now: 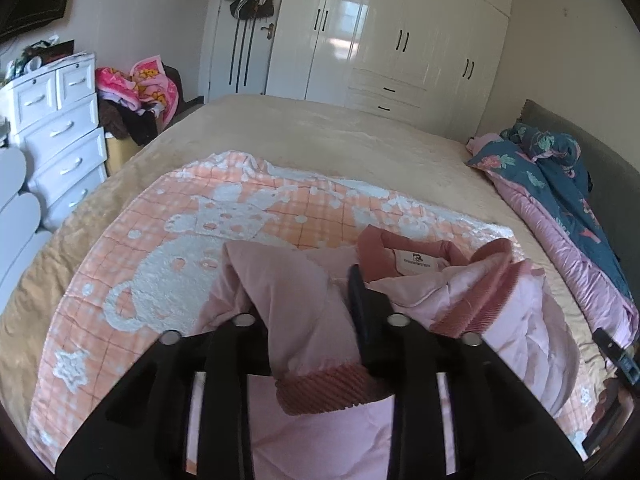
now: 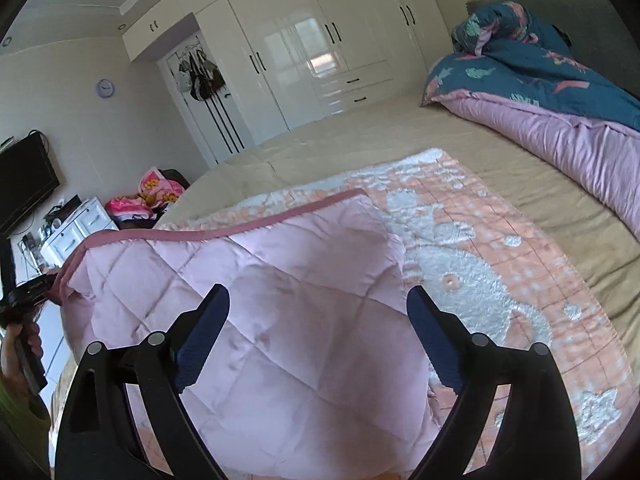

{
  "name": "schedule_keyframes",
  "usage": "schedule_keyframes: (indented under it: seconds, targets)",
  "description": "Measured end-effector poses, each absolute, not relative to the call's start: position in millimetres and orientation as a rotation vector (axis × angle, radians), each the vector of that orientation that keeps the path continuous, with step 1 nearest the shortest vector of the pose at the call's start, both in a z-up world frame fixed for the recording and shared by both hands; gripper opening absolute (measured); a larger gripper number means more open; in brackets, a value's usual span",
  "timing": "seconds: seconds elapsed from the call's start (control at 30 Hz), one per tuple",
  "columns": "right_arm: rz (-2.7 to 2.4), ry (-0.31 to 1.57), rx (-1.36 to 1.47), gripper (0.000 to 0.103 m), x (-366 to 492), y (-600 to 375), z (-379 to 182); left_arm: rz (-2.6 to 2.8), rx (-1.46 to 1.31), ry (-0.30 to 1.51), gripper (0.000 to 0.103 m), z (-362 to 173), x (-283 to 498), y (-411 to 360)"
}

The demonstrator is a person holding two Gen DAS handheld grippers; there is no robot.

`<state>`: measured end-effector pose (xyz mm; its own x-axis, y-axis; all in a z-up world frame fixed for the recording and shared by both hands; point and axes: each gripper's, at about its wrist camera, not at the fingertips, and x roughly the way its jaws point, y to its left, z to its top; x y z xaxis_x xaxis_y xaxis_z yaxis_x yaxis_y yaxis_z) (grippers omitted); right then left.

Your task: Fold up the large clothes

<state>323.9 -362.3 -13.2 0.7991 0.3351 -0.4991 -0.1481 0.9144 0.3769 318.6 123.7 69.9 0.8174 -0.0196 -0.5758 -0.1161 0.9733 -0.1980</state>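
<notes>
A pink quilted jacket with darker ribbed cuffs and collar lies on an orange-and-white checked blanket on the bed. In the left wrist view one sleeve runs between the fingers of my left gripper. It covers the left finger, and its ribbed cuff hangs near the camera. The jaws stand apart and the sleeve lies loose between them. My right gripper is wide open just above the jacket's smooth quilted panel, gripping nothing.
A beige bed cover spreads beyond the blanket. A blue floral duvet with pink lining lies bunched by the headboard. White wardrobes fill the far wall. A white drawer chest and a clothes pile stand on the left.
</notes>
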Motion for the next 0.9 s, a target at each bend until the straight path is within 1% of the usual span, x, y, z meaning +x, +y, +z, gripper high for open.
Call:
schedule_keyframes:
  seconds: [0.03, 0.07, 0.1, 0.13, 0.27, 0.33, 0.43, 0.53, 0.7, 0.9]
  targets:
    - [0.257, 0.596, 0.315, 0.090, 324.4, -361.7, -13.7, 0.046, -0.238, 0.606, 0.032, 70.2, 317.0, 122.3]
    - [0.250, 0.597, 0.307, 0.090, 324.0, -361.8, -13.3, 0.029, -0.248, 0.599, 0.048, 70.9, 314.4, 120.4]
    - [0.245, 0.601, 0.308, 0.090, 324.9, -363.3, -14.1, 0.012, -0.254, 0.592, 0.080, 72.1, 312.9, 118.9]
    - [0.243, 0.604, 0.312, 0.090, 326.0, -364.6, -14.8, -0.002, -0.253, 0.580, 0.089, 74.3, 309.7, 115.2]
    - [0.244, 0.640, 0.298, 0.093, 331.1, -365.1, -19.9, 0.012, -0.140, 0.534, 0.090, 84.9, 296.2, 95.4]
    - [0.236, 0.661, 0.262, 0.093, 333.9, -362.4, -23.8, 0.024, -0.129, 0.517, 0.094, 86.8, 287.7, 94.5]
    - [0.231, 0.694, 0.219, 0.093, 339.9, -357.8, -31.3, 0.055, -0.154, 0.520, 0.094, 78.0, 277.3, 107.3]
    - [0.223, 0.722, 0.188, 0.093, 345.6, -354.5, -39.7, 0.095, -0.188, 0.565, 0.094, 55.0, 271.8, 128.0]
    - [0.218, 0.765, 0.147, 0.093, 352.6, -351.4, -55.9, 0.149, -0.266, 0.668, 0.094, -3.4, 271.7, 169.6]
    - [0.244, 0.783, 0.105, 0.093, 355.5, -348.3, -68.6, 0.011, -0.326, 0.792, 0.094, -44.4, 286.4, 182.6]
